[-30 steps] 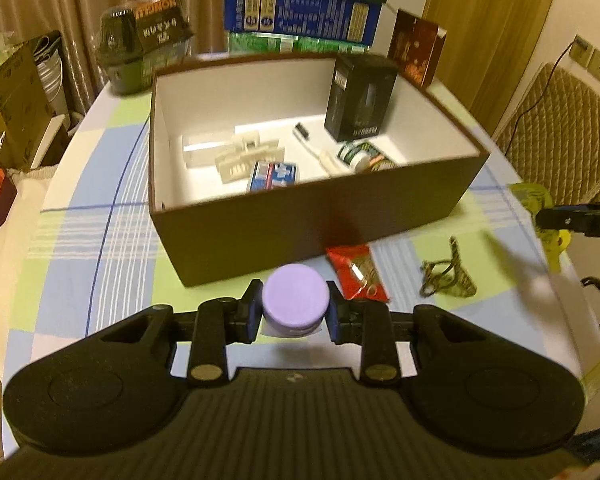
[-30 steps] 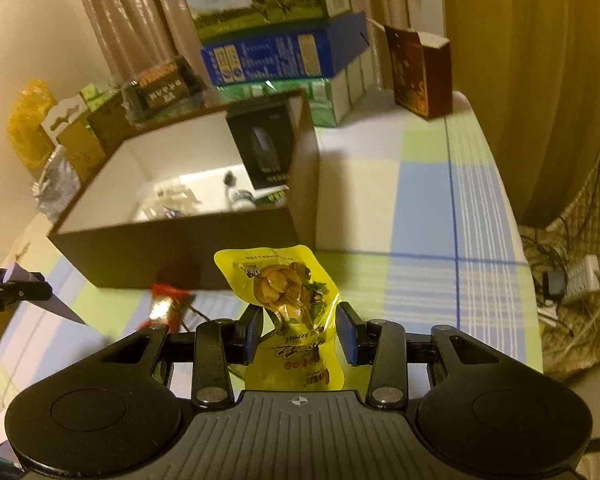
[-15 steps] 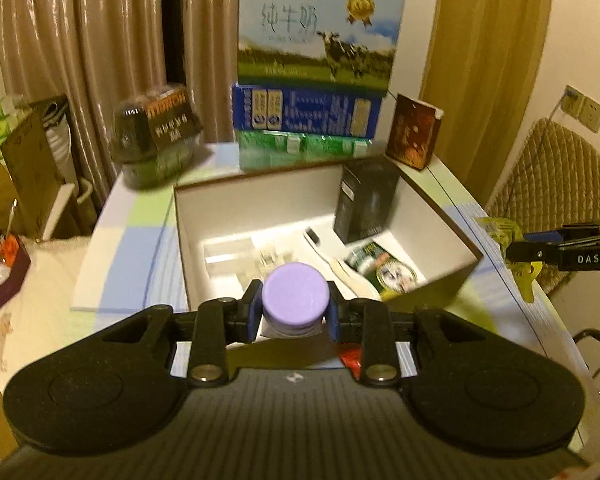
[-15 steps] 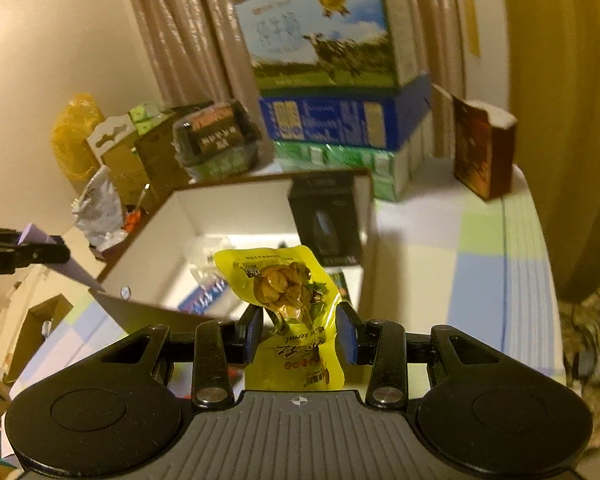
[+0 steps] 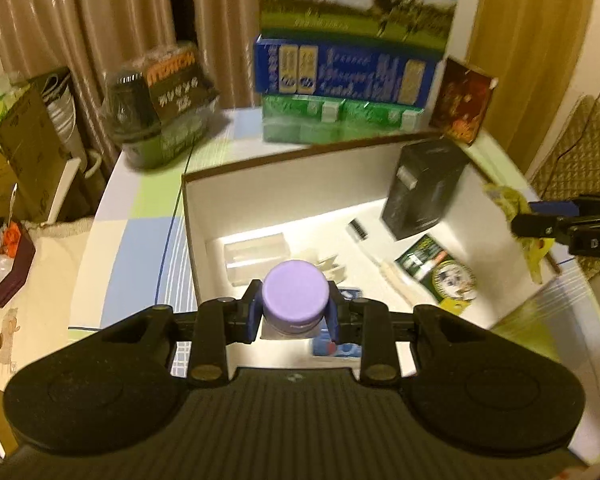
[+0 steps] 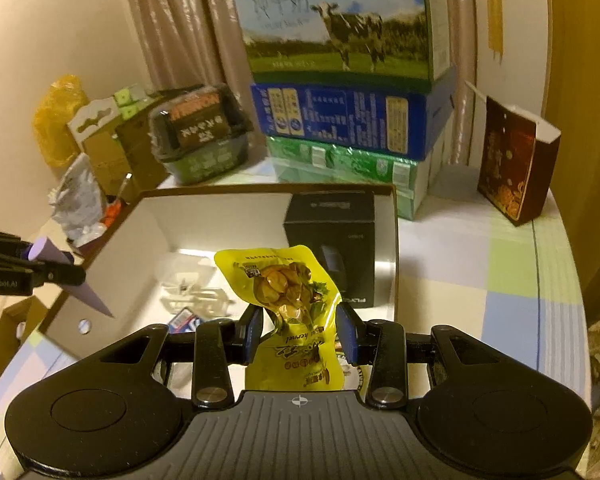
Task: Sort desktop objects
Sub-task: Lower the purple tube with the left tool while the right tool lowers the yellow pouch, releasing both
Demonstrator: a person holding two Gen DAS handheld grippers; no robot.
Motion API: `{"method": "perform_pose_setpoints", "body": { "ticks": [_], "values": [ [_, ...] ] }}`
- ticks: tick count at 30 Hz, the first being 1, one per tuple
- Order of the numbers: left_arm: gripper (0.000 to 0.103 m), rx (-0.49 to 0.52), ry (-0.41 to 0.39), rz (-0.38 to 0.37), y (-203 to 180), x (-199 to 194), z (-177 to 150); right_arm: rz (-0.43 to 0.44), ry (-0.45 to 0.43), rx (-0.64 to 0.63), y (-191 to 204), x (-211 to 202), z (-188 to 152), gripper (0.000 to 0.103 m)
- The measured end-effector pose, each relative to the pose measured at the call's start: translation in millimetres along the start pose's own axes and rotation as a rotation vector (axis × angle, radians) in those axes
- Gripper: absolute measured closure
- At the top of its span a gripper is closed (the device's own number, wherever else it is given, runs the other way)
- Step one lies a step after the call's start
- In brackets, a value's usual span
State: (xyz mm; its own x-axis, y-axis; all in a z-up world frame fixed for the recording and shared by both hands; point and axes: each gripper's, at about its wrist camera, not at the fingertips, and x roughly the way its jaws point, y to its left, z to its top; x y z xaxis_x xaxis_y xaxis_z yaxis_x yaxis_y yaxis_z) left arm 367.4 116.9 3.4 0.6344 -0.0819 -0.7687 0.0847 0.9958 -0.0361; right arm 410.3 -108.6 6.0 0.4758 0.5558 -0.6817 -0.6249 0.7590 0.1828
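My left gripper is shut on a small jar with a purple lid and holds it above the near left part of the open brown box. My right gripper is shut on a yellow snack pouch and holds it over the box's near right side. The right gripper with the pouch also shows at the right edge of the left wrist view. The left gripper shows at the left edge of the right wrist view.
Inside the box stand a black carton, clear plastic pieces, a green packet and a blue packet. Behind the box are stacked milk cartons, a dark red box and a wrapped container.
Both grippers rose from the table in front of the box and moved forward over its open top, each still holding its object.
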Motion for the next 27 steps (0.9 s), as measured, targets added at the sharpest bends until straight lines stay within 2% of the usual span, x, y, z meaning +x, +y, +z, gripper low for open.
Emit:
{"method": "perform_pose_setpoints", "body": {
  "ticks": [5, 10, 15, 18, 23, 27],
  "values": [
    [0.076, 0.038, 0.068, 0.01, 2, 29, 2, -0.027, 0.04, -0.009, -2, 21, -5, 0.066],
    [0.076, 0.094, 0.179, 0.023, -6, 59, -3, -0.044, 0.07, -0.018, -3, 32, -11, 0.066],
    [0.076, 0.128, 0.256, 0.035, -11, 82, -11, -0.072, 0.086, -0.059, -1, 37, -14, 0.066],
    [0.076, 0.145, 0.259, 0.051, -15, 89, -11, -0.088, 0.093, -0.077, 0, 40, -15, 0.066],
    [0.076, 0.111, 0.256, 0.055, -11, 98, -4, -0.112, 0.084, -0.107, 3, 44, -15, 0.066],
    [0.068, 0.115, 0.249, 0.055, -12, 99, -2, -0.121, 0.081, -0.111, 4, 47, -14, 0.066]
  ]
}}
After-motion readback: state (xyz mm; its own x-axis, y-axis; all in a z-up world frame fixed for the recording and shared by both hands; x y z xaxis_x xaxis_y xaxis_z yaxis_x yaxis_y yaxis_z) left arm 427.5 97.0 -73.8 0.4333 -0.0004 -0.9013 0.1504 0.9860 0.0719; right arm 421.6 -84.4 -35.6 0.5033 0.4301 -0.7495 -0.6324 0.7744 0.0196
